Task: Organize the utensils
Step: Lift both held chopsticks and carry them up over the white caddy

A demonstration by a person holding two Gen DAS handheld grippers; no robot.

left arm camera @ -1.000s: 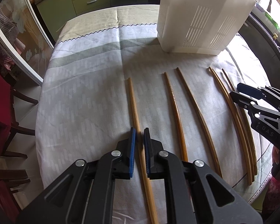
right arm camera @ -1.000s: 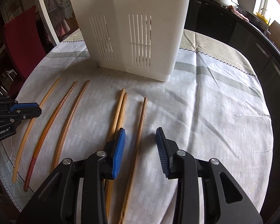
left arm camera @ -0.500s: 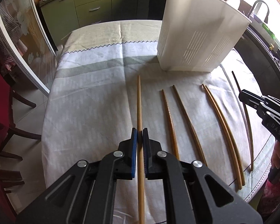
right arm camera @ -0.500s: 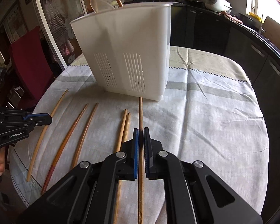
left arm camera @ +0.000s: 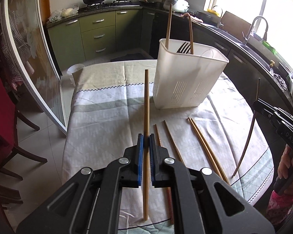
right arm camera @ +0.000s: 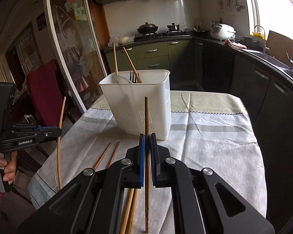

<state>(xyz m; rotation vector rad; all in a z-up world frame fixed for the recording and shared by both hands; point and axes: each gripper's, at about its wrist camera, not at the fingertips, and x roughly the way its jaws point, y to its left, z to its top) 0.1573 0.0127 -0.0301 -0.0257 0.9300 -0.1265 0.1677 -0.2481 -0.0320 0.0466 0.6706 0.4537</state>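
Note:
My left gripper (left arm camera: 146, 140) is shut on a light wooden chopstick (left arm camera: 146, 105) and holds it tilted up above the table. My right gripper (right arm camera: 147, 141) is shut on a darker chopstick (right arm camera: 147, 117), also lifted. Each gripper shows in the other's view, the right one (left arm camera: 256, 102) and the left one (right arm camera: 58, 130). The white slotted utensil holder (left arm camera: 185, 78) stands upright at the far middle of the table, with two chopsticks, a fork and a spoon in it. It also shows in the right wrist view (right arm camera: 146, 105). Several chopsticks (left arm camera: 205, 146) lie on the cloth.
The round table has a pale patterned cloth (left arm camera: 107, 113). A red chair (left arm camera: 2, 117) stands at its left. A glass sliding door (left arm camera: 29, 58) is behind it. Kitchen counters and a sink (left arm camera: 254, 39) run along the right.
Both grippers have lifted their chopsticks off the cloth and tilted up. The holder's open top and the kitchen behind are now in view.

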